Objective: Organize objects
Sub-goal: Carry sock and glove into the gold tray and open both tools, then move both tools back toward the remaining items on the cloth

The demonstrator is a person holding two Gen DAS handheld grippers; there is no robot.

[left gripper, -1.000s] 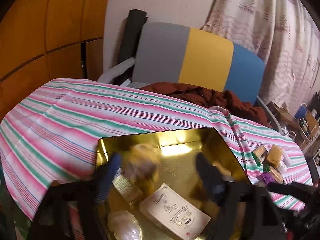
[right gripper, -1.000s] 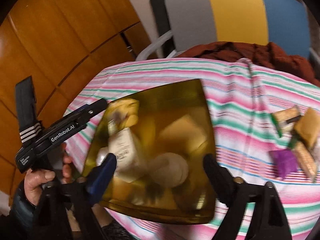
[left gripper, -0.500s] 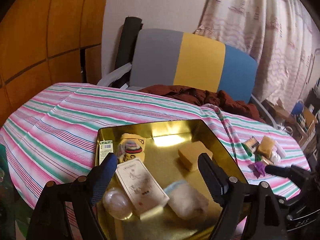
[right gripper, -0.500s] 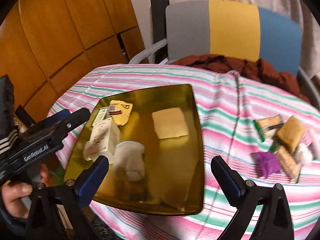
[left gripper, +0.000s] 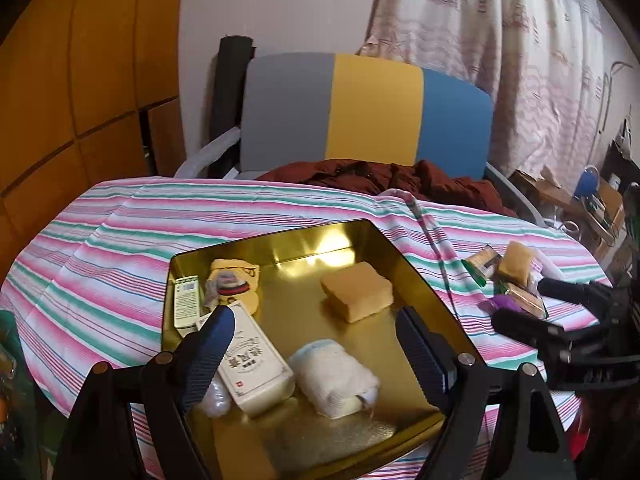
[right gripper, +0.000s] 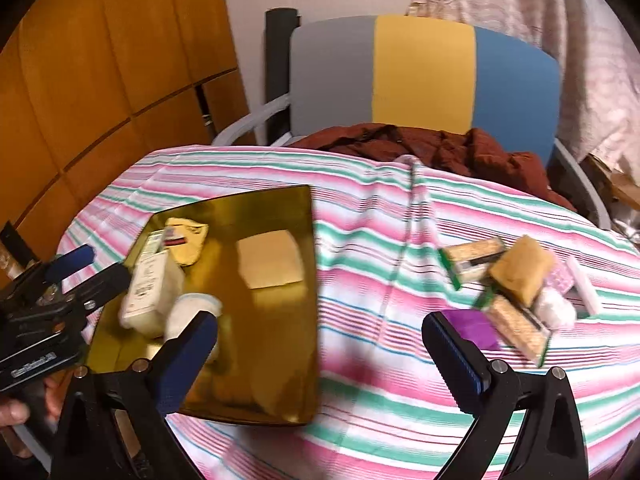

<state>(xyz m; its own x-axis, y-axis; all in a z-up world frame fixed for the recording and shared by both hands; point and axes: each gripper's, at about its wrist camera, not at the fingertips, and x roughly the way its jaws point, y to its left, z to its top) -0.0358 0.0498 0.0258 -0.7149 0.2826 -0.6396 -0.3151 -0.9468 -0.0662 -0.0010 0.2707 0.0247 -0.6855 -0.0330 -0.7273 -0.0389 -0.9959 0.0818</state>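
A gold tray (left gripper: 304, 268) lies on the striped tablecloth. It holds a yellow sponge (left gripper: 356, 296), a rolled white cloth (left gripper: 336, 376), a cream box (left gripper: 252, 364), a yellow pouch (left gripper: 234, 284) and a small green-and-white box (left gripper: 186, 300). My left gripper (left gripper: 314, 344) hovers open over the tray's near end, holding nothing. My right gripper (right gripper: 320, 336) is open over the cloth, between the tray (right gripper: 272, 352) and a loose pile. That pile includes a second sponge (right gripper: 520, 268), a purple item (right gripper: 472, 328) and snack bars (right gripper: 472, 258).
A grey, yellow and blue chair (left gripper: 368, 108) with a dark red garment (left gripper: 384, 178) stands behind the table. Wooden panels (left gripper: 80, 80) line the left side and a curtain (left gripper: 500, 40) hangs at the right. A hand (right gripper: 16, 412) holds the left gripper (right gripper: 88, 272).
The tray's items were blurred and sliding a second ago and now lie still. The right wrist view has swung right, from over the tray toward the loose pile.
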